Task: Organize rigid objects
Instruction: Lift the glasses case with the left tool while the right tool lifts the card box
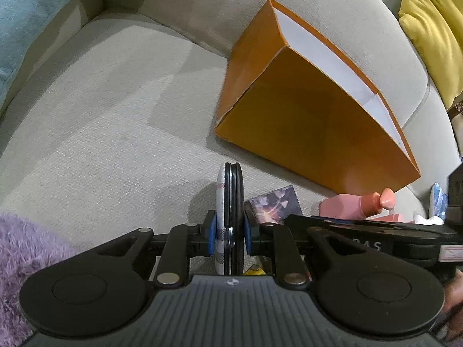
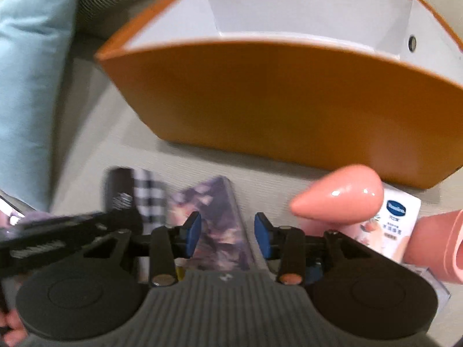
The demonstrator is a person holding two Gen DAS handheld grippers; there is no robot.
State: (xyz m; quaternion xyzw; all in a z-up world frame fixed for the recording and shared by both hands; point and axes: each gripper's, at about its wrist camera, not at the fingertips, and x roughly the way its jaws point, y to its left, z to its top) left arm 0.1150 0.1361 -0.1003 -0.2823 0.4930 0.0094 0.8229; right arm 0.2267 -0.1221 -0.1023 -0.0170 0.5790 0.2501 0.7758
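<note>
Sofa seat [image 1: 110, 110]: beige woven fabric; carries every item listed below.
Orange box [image 1: 312, 133]: open-topped, white inside, apparently empty; stands ahead and to the right of the left gripper, directly ahead of the right gripper, its long side facing that gripper.
Patterned flat case [image 2: 220, 225]: lies flat on the seat beneath the right gripper; long axis runs from the gripper toward the box.
Pink bottle [image 2: 341, 193]: beside the case, on the right; tapered cap points left.
Round compact [image 1: 230, 202]: clamped on edge, disc plane upright, edge aimed forward along the fingers.
Left gripper [image 1: 230, 232]: pads closed on the compact, lifted off the seat.
Right gripper [image 2: 228, 231]: jaws apart, straddling the case, pads not touching it.
Judgement: the right gripper is nearer the box, but the left carries the load; swing right and forward over the rim.
</note>
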